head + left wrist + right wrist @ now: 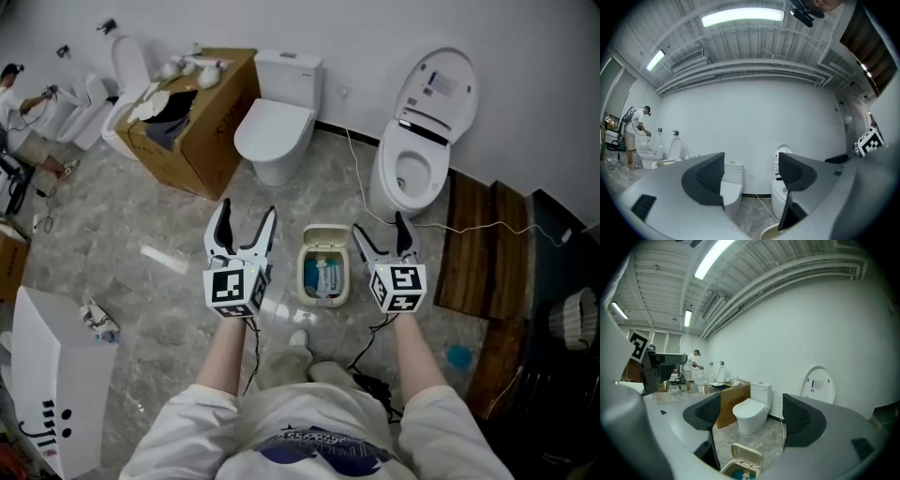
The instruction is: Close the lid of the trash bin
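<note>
A small cream trash bin [325, 272] stands on the marble floor just ahead of my feet. Its lid [325, 234] is tipped up at the far side, and blue and white rubbish shows inside. My left gripper [246, 225] hovers open to the left of the bin, with nothing between its jaws. My right gripper [382, 234] hovers open to the bin's right, also with nothing in it. In the right gripper view the bin [740, 468] and its raised lid [747, 455] lie low between the open jaws [752, 416]. The left gripper view shows open jaws [750, 176] and only the bin's rim [769, 232].
Beyond the bin stand a closed white toilet [272, 131] and a toilet with its seat lid up [417, 159]. A cardboard box [192, 117] is at the back left. Wooden boards [478, 248] lie on the right and a white cabinet [52, 375] at the left. A person [23, 112] works far left.
</note>
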Demonstrator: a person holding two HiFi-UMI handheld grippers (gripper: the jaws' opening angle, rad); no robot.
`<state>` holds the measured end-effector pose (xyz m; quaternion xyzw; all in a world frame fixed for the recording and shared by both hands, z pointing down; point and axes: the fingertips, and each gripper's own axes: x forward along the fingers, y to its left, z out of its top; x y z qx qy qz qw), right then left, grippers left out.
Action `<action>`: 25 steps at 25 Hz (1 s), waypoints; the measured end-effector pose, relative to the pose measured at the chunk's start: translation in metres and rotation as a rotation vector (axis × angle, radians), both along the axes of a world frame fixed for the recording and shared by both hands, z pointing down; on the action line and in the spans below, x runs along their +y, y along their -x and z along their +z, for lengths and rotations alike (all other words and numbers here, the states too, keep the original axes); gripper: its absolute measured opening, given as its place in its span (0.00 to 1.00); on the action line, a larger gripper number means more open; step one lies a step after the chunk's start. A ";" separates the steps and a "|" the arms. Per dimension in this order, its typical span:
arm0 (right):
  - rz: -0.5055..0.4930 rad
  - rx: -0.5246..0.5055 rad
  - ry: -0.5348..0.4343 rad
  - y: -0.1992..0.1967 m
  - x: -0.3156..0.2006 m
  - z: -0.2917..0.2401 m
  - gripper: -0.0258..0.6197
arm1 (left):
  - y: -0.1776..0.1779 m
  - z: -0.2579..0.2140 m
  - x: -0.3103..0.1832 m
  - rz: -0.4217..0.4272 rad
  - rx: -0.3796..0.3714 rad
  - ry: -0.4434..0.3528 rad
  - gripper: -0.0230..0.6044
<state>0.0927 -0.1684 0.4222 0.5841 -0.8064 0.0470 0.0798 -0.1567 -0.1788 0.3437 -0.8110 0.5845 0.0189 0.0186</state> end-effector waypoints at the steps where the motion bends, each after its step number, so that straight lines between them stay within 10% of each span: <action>1: -0.015 0.014 0.015 0.003 -0.004 0.007 0.68 | 0.002 0.002 -0.007 0.006 0.001 0.002 0.60; 25: -0.866 0.684 0.629 0.046 -0.099 0.327 0.60 | -0.032 0.093 -0.105 -0.119 0.004 0.093 0.60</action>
